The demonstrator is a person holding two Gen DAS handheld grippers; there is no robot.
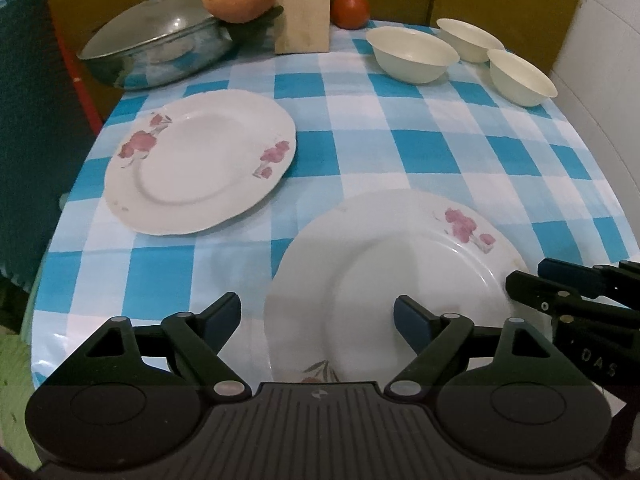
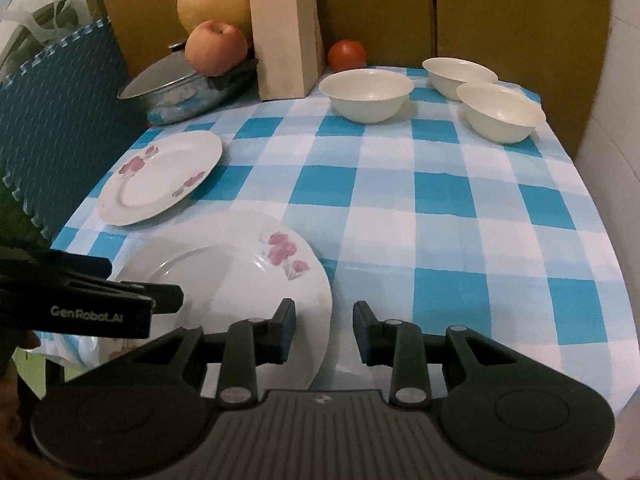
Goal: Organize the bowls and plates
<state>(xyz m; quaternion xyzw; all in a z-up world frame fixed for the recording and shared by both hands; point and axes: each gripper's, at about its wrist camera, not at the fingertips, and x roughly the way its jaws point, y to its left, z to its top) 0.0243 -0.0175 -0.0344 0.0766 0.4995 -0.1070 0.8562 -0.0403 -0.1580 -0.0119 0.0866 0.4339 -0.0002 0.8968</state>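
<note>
Your tablecloth (image 2: 440, 208) has a check pattern in bright blue, pale blue and white. The near plate (image 2: 224, 276) is white with pink flowers and thin green stems on its rim; the far plate (image 2: 160, 178) has the same white colour and two groups of pink flowers. You see three bowls (image 2: 366, 94), all plain cream-white with no pattern. The pot (image 1: 160, 52) is shiny silver-grey metal. The apple (image 2: 216, 49) on it is orange-pink, the tomato (image 2: 347, 55) is red, and the knife block (image 2: 286, 32) is pale beige wood. Your grippers are black with dark blue pads (image 1: 412, 316).
</note>
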